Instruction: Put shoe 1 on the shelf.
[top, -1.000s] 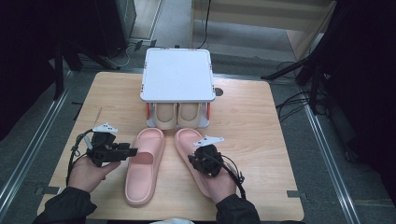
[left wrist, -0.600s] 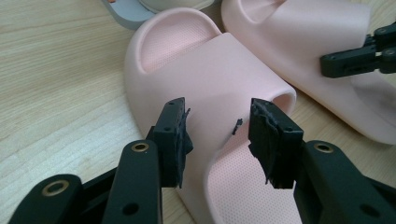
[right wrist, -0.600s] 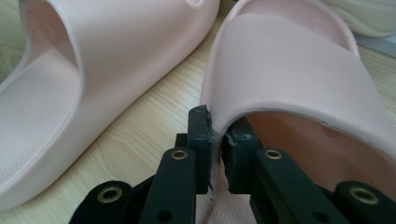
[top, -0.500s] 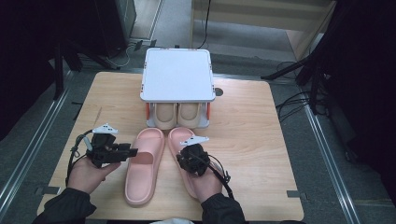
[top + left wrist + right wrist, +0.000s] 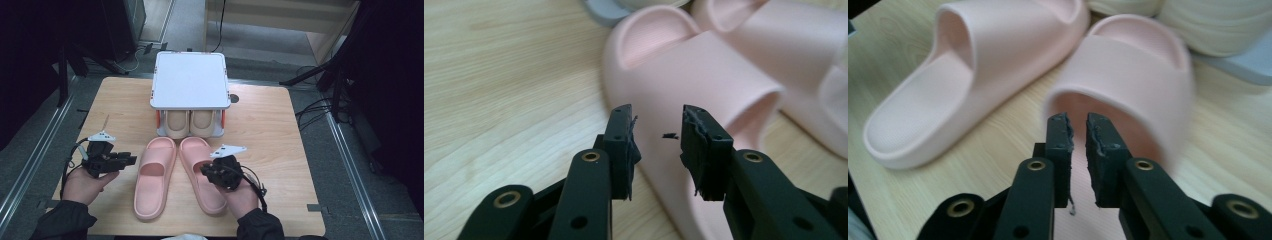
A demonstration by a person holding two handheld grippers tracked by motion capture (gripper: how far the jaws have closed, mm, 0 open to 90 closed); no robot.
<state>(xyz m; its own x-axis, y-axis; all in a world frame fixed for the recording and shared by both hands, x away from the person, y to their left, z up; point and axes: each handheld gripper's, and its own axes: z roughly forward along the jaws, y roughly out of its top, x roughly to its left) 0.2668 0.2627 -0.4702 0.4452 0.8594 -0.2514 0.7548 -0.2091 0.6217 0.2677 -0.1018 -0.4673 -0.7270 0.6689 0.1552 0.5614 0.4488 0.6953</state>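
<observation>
no readable text, labels, brands or numbers anywhere

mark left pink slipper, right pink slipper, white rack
left pink slipper (image 5: 152,187), high view, on its footbed.
right pink slipper (image 5: 195,150), high view, on its strap.
white rack (image 5: 189,80), high view, on its flat top.

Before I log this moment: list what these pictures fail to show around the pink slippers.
- Right gripper: whether it grips the right pink slipper; motion blur.
- Cream slippers: mostly covered by the white rack, high view.
- Left pink slipper: heel cut off by the left gripper view's edge.
</observation>
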